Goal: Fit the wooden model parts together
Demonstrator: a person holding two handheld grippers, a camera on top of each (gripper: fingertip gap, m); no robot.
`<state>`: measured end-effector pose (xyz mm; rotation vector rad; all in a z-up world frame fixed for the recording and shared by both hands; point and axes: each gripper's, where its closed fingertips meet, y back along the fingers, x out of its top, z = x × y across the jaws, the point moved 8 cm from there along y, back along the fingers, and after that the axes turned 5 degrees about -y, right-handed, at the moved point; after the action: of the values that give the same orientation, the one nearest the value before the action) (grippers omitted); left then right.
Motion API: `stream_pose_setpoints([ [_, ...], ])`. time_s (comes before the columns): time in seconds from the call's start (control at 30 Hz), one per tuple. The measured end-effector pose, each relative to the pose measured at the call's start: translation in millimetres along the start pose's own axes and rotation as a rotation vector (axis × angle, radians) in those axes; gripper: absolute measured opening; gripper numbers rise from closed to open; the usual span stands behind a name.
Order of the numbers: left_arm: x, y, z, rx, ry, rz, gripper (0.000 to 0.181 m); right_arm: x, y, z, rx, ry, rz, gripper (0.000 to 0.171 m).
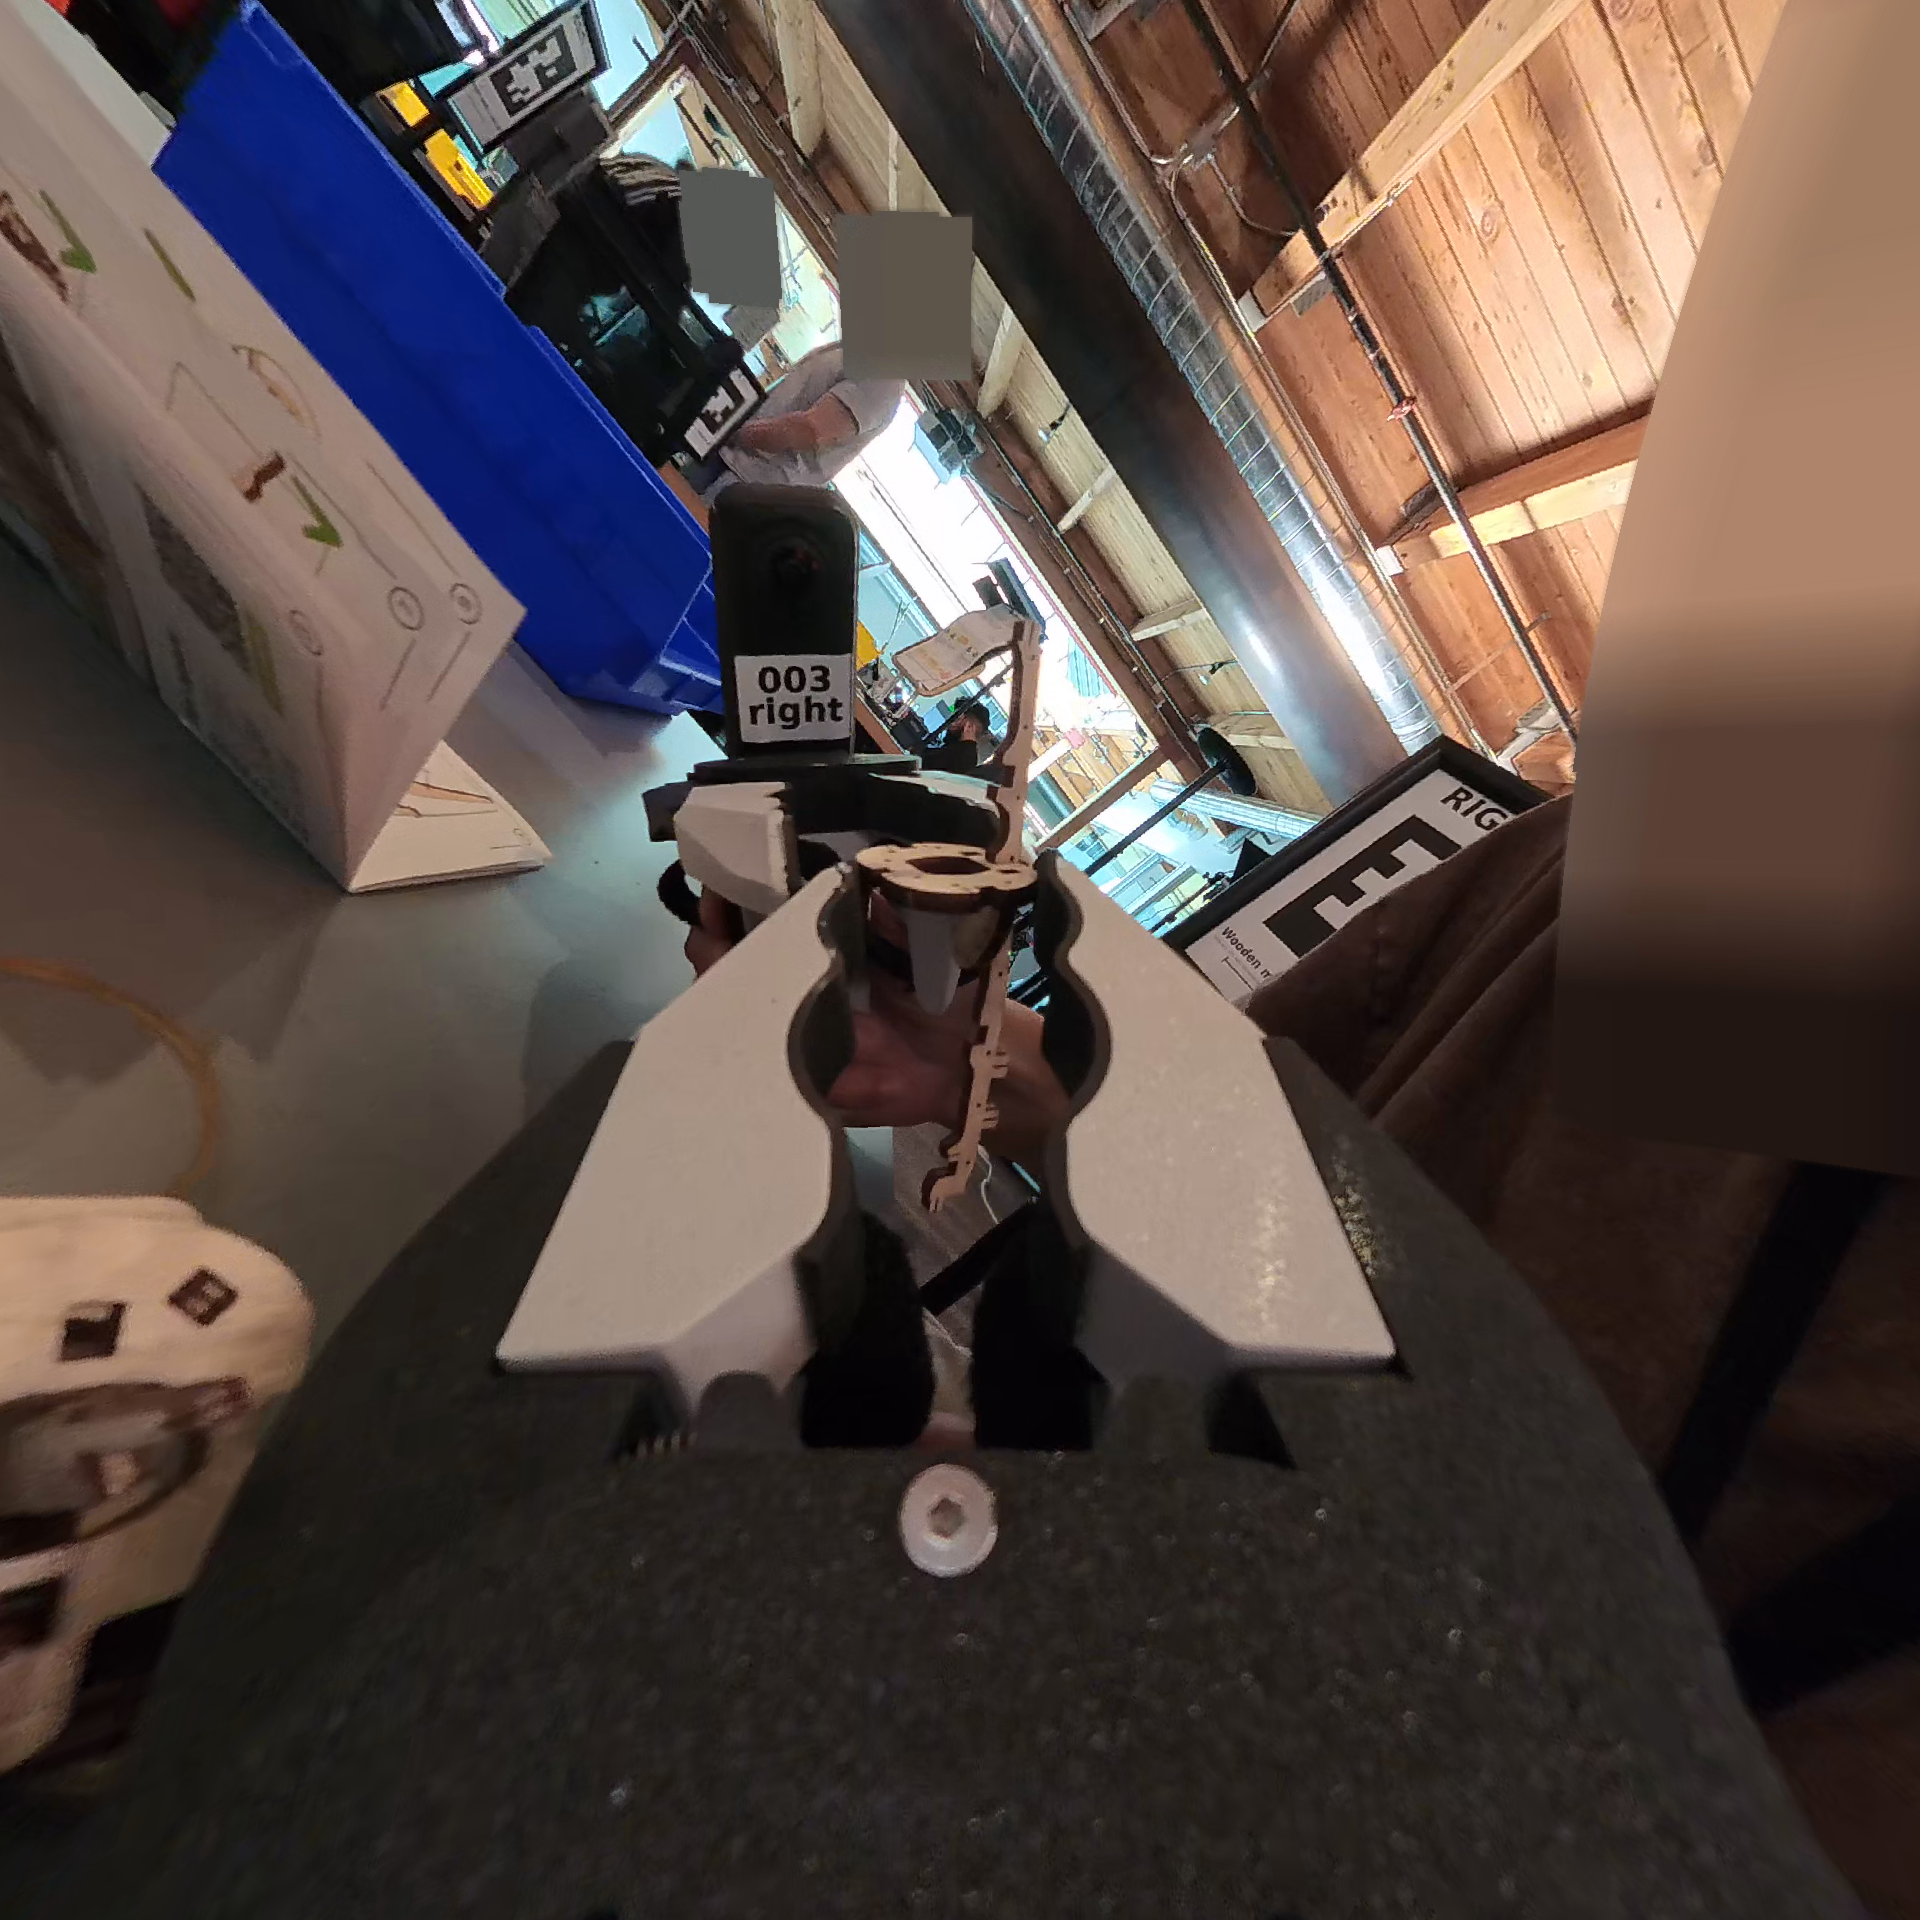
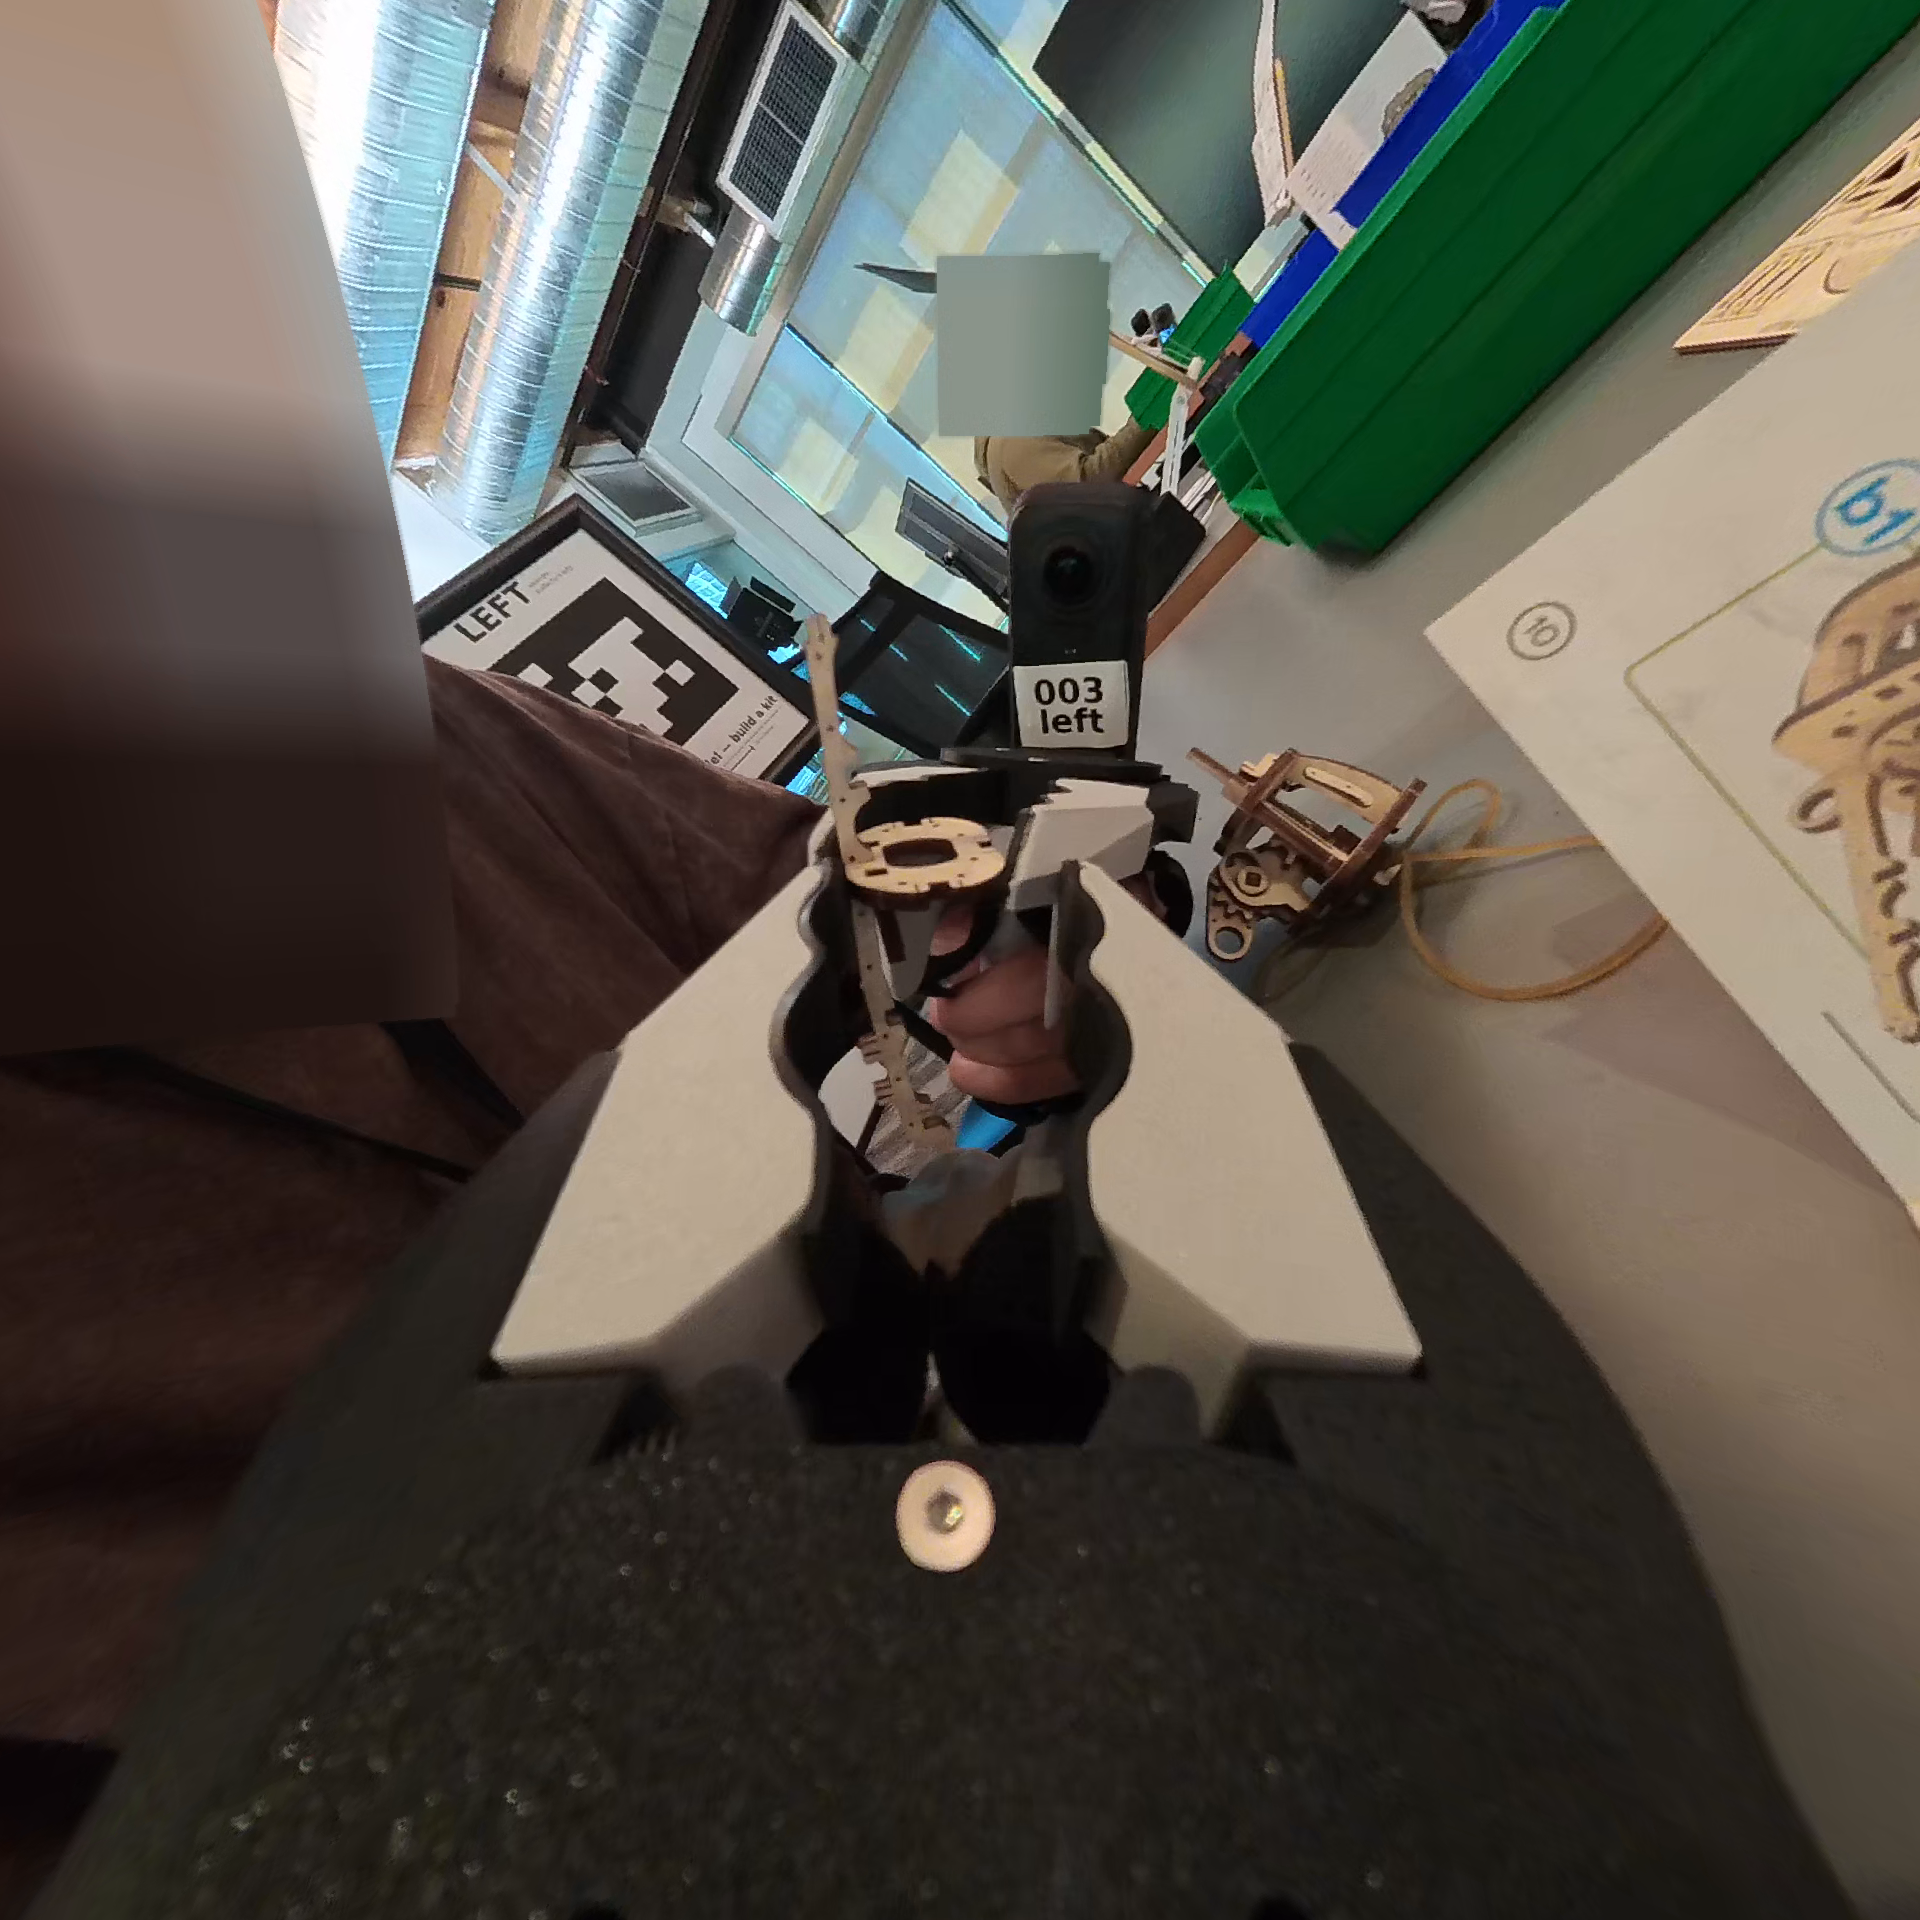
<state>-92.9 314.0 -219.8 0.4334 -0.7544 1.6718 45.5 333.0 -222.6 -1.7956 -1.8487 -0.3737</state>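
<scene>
A small wooden ring (image 1: 940, 873) with notches sits between the fingertips of my left gripper (image 1: 945, 878), which is shut on it above the table edge. A long notched wooden strip (image 1: 1003, 831) is hooked into the ring's rim and sticks out to both sides. My right gripper (image 2: 951, 883) faces the left one, tip to tip. It is closed around the same ring (image 2: 920, 857), with the strip (image 2: 868, 966) lying along its left finger. A thin wooden piece (image 2: 1058, 956) lies against its right finger. A hand (image 2: 997, 1029) shows behind the parts.
The grey table (image 1: 343, 987) holds a folded instruction booklet (image 1: 260, 520), a blue bin (image 1: 447, 395) and a blurred wooden part (image 1: 125, 1403). A half-built wooden model (image 2: 1299, 852), a yellow rubber band (image 2: 1507, 914), an instruction sheet (image 2: 1714, 779) and green bins (image 2: 1455, 312) lie to the right.
</scene>
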Motion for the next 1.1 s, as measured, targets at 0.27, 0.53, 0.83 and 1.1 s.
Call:
stream_pose_setpoints([
  [0.27,4,2,2,-0.047,-0.001,-0.008,0.031,0,-4,-5,-0.007,0.030,0.036,0.042],
  [0.53,20,-6,52,0.078,-0.474,-0.152,0.032,13,13,-56,-0.151,0.194,-0.105,0.056],
  [0.83,-1,-19,111,0.453,-1.317,-0.470,0.032,-28,0,-100,-0.295,0.297,-0.022,0.058],
  [1.1,-31,-31,132,0.647,-1.589,-0.633,0.033,-53,2,-119,-0.393,0.411,0.036,0.056],
])
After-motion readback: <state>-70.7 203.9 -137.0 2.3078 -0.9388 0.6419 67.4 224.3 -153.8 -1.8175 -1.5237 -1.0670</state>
